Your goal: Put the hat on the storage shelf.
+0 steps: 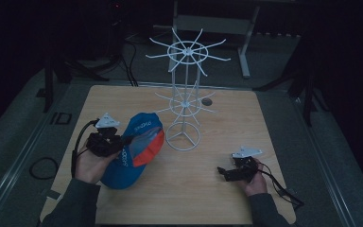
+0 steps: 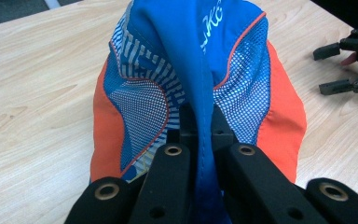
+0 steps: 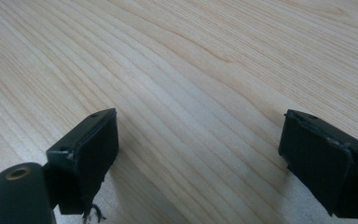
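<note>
The worktop point(image 1: 227, 198) is a pale wood square with rounded corners, and most of its near and right parts lie bare, so there is open room between the two hands and along the near edge. At the far middle stands a white wire rack point(image 1: 185, 101), two spoked wheels on a thin post over a ring base; its base sits just right of the cap, and a small dark round mark point(image 1: 207, 101) lies on the wood to the right of the post.

The cap point(image 1: 134, 149) lies on the left half, near the left edge. It is blue with orange side panels, patches of white-dotted mesh and white lettering (too blurred to read).

The left gripper point(image 1: 105, 141) is at the cap's left side, and in the left gripper view point(image 2: 200, 135) its jaws are drawn narrow, pinching a ridge of the blue cloth between them.

The right gripper point(image 1: 236, 171) rests low on the right half, well apart from the cap, its cable trailing toward the near right corner. In the right gripper view point(image 3: 198, 154) the jaws stand wide over bare wood.
</note>
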Tool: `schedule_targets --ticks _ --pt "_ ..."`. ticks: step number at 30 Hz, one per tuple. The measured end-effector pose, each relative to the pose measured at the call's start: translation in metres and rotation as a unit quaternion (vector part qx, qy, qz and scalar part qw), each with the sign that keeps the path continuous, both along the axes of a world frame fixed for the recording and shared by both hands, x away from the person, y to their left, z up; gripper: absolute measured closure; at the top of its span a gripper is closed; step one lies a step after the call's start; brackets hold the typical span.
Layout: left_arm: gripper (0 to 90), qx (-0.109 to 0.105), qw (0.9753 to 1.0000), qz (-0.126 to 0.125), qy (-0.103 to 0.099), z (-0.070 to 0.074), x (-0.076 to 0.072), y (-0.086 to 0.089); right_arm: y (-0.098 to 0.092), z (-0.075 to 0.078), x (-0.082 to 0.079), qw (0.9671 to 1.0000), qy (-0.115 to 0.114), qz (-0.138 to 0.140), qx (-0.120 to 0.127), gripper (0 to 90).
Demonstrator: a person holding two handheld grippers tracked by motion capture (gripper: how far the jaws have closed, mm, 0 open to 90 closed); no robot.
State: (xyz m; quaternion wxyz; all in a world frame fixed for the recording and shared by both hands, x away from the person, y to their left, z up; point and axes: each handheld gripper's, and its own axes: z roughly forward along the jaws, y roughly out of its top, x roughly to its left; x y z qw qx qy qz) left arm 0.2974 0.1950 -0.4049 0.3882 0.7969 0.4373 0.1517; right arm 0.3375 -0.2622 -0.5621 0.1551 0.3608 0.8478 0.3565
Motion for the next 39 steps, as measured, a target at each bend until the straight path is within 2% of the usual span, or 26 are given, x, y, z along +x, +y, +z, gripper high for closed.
schedule_targets --ticks 9,22,39 --pt "89.8 -0.004 0.9999 -0.001 -0.012 0.007 0.0 0.01 0.0 0.0 0.0 1.0 0.0 0.0 0.0 11.7" --pt "89.8 -0.025 0.9993 -0.007 -0.028 0.015 -0.001 0.023 0.0 0.0 0.0 1.0 0.0 0.0 0.0 11.7" --pt "89.7 -0.033 0.9984 -0.019 -0.041 0.026 0.004 0.029 0.0 0.0 0.0 1.0 0.0 0.0 -0.001 11.7"
